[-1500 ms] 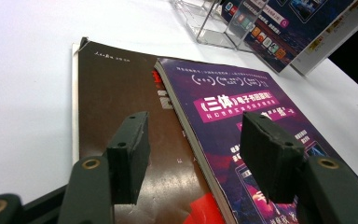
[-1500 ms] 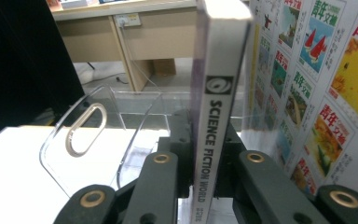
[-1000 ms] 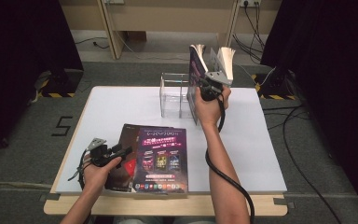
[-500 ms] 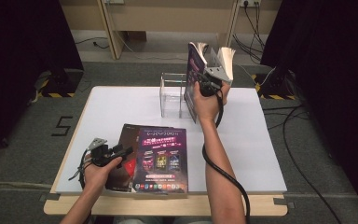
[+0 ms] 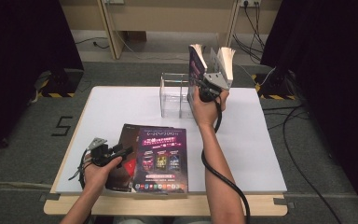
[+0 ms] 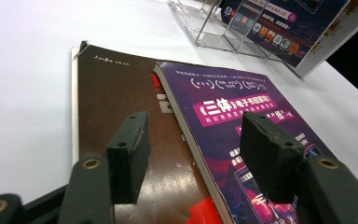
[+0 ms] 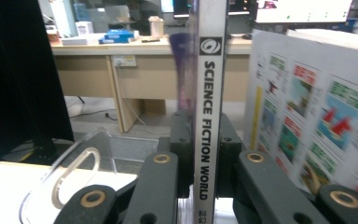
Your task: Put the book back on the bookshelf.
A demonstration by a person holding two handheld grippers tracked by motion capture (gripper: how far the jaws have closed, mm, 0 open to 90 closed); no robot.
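Note:
My right gripper (image 5: 208, 85) holds a magazine (image 5: 196, 63) upright above the back of the white table (image 5: 121, 107), its pages fanned apart. In the right gripper view the jaws are shut on the spine (image 7: 209, 116), which reads SCIENCE FICTION WORLD, and printed pages (image 7: 307, 116) spread to the right. My left gripper (image 5: 121, 152) is low at the front left, open, its fingers (image 6: 130, 140) hovering over a brown magazine (image 6: 121, 93) and the purple magazine (image 6: 242, 116) lying partly on top of it. A clear acrylic rack (image 5: 175, 95) stands just left of the right hand.
Both flat magazines (image 5: 161, 158) lie near the table's front edge. The rack (image 6: 205, 23) has upright clear dividers (image 7: 74, 172). Cables (image 5: 289, 126) trail on the floor at the right. Wooden furniture legs (image 5: 109, 28) stand behind the table.

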